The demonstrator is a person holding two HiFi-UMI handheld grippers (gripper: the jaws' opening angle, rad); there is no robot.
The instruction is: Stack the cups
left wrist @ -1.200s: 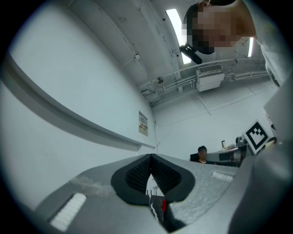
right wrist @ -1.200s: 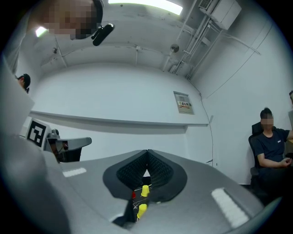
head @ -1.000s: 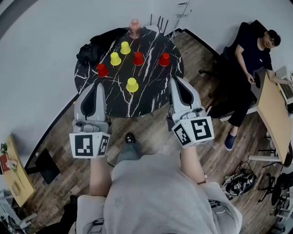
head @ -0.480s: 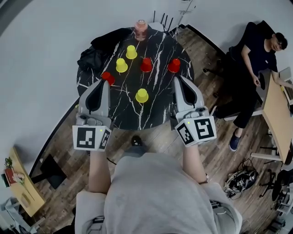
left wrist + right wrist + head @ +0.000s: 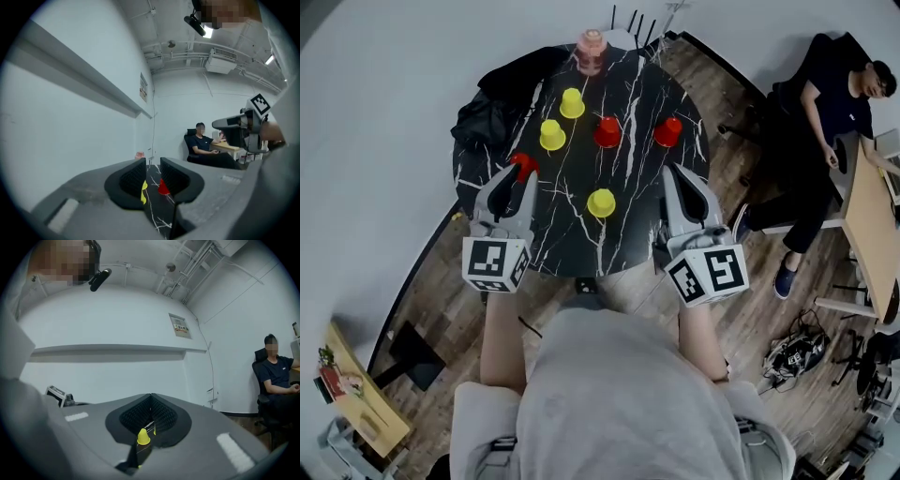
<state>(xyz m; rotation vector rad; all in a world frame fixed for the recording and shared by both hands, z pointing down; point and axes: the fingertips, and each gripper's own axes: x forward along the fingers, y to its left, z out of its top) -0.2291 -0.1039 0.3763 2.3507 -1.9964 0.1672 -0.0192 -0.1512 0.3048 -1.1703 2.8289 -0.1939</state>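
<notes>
Red cup [image 5: 523,162] near the bench's [image 5: 581,239] left edge may topple if the empty, just-opening left claw [image 5: 512,182] clips it; right claw [image 5: 683,175] closed, empty.

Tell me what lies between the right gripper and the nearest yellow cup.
Head view: only bare marble table between the right gripper and that yellow cup.

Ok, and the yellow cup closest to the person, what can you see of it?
The yellow cup is small, plain and plastic-looking, tapering to a narrower top, so it seems to stand mouth down. It sits on the black, white-veined round table, nearest the front edge, alone and unstacked. Only the table touches it. It lies between the left hand-held gripper and the right hand-held gripper, apart from both.
</notes>
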